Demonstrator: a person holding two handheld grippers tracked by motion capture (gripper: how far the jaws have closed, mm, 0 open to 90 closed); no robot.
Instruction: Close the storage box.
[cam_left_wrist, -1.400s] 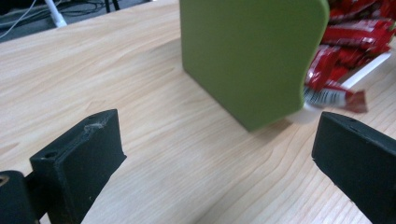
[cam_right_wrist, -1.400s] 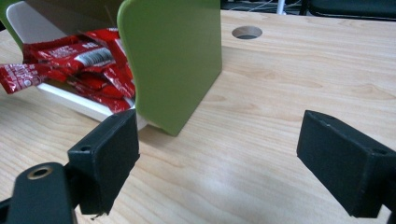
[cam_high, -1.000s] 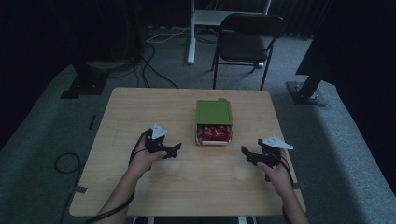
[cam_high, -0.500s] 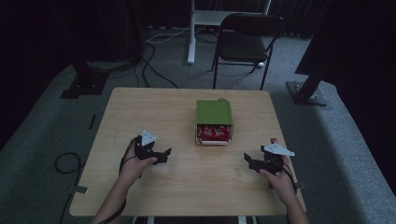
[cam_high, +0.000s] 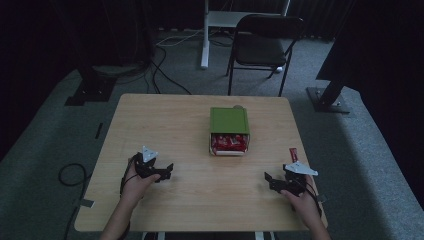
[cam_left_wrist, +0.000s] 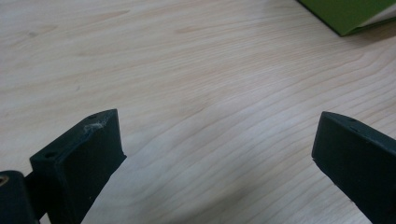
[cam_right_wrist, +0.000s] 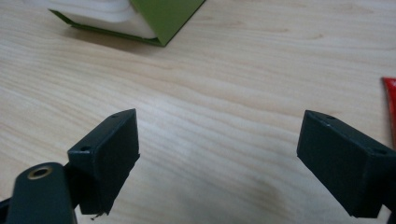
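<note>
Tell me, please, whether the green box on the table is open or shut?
Open. In the high view the green box has its near end uncovered, showing red packets inside.

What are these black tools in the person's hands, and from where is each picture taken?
They are hand-held grippers with two jaws each. One camera looks down from above at the wooden table: the left gripper and right gripper rest near its front edge. The two close pictures come from cameras on the grippers, looking along their jaws, which stand wide apart and hold nothing. On the table lies a green box, its open end showing red packets. A small red item lies by the right gripper.
</note>
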